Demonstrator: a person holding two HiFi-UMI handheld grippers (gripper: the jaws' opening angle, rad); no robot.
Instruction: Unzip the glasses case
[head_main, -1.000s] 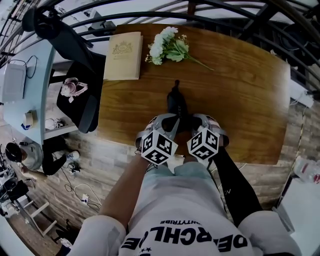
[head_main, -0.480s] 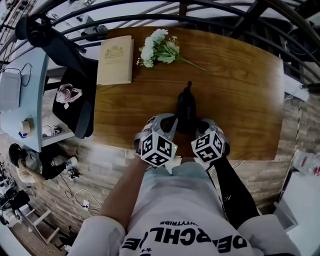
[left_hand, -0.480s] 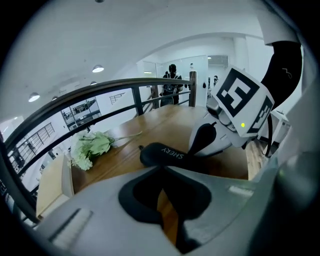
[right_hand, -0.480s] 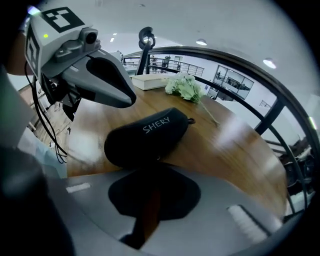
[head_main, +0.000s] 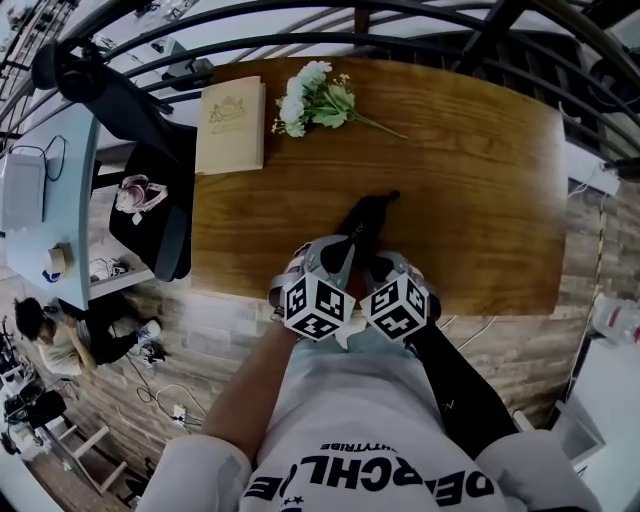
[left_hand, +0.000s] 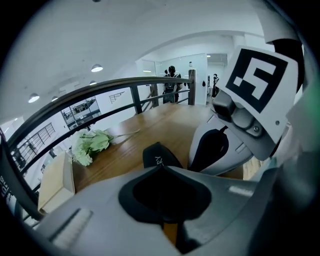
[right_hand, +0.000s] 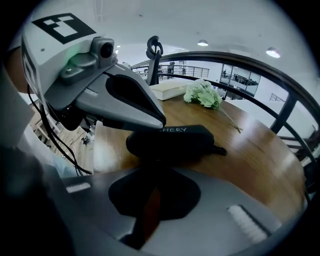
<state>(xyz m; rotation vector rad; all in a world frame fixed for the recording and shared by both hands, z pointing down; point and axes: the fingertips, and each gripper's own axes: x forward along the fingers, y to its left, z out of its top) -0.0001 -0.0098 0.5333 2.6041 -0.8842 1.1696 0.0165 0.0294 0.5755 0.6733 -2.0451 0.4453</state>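
A broad brown wooden table (head_main: 480, 180) fills the middle of the head view, ringed on its far side by a curved black metal railing (head_main: 300, 40). A black office chair (head_main: 130, 110) stands at the table's left edge. At the far left corner lies a cream hardcover book (head_main: 232, 125), and just beside it a bunch of white flowers with green leaves (head_main: 315, 98), both well apart from the work. Near the front edge, the slim black zip-up glasses case (head_main: 365, 225) lies slanted. The left gripper (left_hand: 161, 166) has its jaws pressed together on the case's near end. The right gripper (right_hand: 150, 171) is pressed together against the case's side; what it nips is too dark to tell.
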